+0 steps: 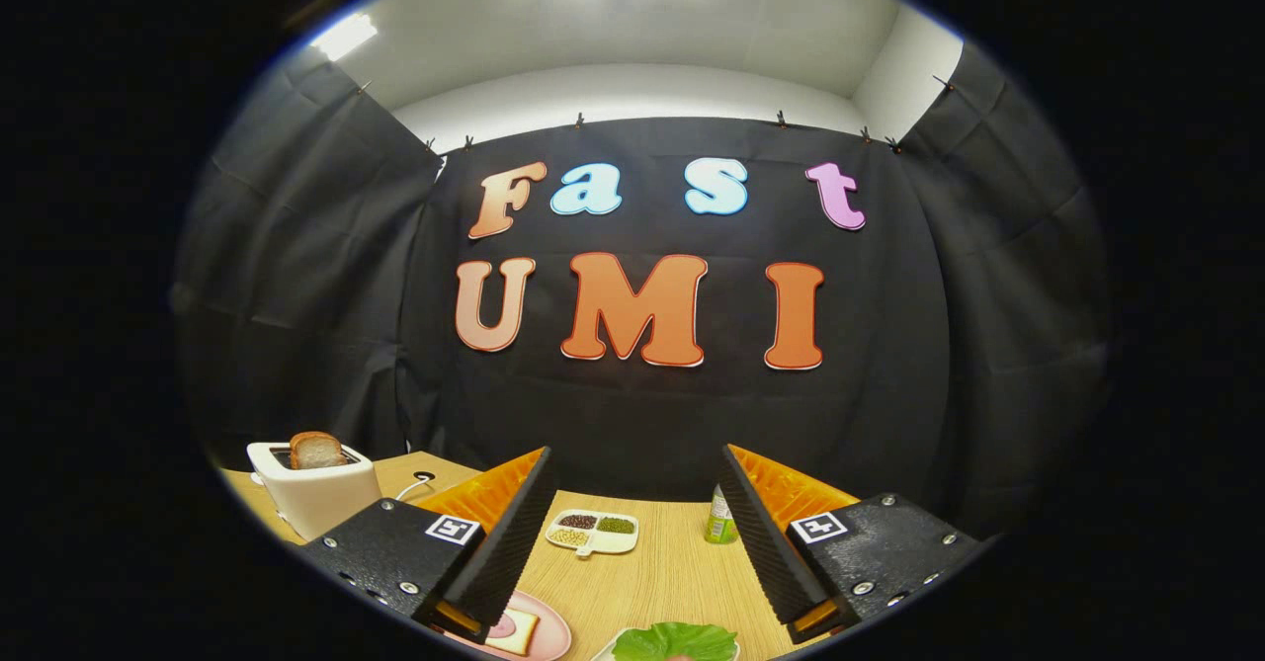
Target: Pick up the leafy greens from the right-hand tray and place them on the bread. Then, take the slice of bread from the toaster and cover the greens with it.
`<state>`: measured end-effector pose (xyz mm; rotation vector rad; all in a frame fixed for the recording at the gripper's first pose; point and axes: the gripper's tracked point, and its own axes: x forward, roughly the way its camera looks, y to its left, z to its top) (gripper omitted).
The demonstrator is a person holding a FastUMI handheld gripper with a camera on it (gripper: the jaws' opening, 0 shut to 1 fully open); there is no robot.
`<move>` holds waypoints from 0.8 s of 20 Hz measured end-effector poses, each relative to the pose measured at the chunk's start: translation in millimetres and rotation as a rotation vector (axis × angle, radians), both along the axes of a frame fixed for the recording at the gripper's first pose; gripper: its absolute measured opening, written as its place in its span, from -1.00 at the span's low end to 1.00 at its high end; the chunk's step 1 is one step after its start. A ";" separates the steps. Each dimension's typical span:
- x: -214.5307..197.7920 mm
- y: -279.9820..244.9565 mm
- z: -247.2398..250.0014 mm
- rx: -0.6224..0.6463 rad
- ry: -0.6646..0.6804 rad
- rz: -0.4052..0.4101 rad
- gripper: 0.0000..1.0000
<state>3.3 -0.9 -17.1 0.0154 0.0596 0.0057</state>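
Two fingers (632, 542) stand wide apart, gripping nothing, above the desk (652, 562). Your leafy greens (674, 641) lie just below, between them: probably light, limp and easily torn, so pinch a leaf edge gently.

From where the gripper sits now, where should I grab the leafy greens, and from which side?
Pinch the leafy greens at a ruffled edge, coming down from above: they lie flat in their tray, so a side approach would meet the rim. The gripper is open and holds nothing, with the greens low between its fingers.
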 end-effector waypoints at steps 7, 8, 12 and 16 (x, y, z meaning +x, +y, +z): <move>4.2 -4.2 -46.3 0.039 0.157 0.002 0.97; 4.4 -5.6 -53.8 0.047 0.183 0.000 0.97; 0.0 -8.4 -86.8 0.061 0.296 0.001 0.97; -7.8 -15.7 -119.1 0.059 0.407 -0.018 0.97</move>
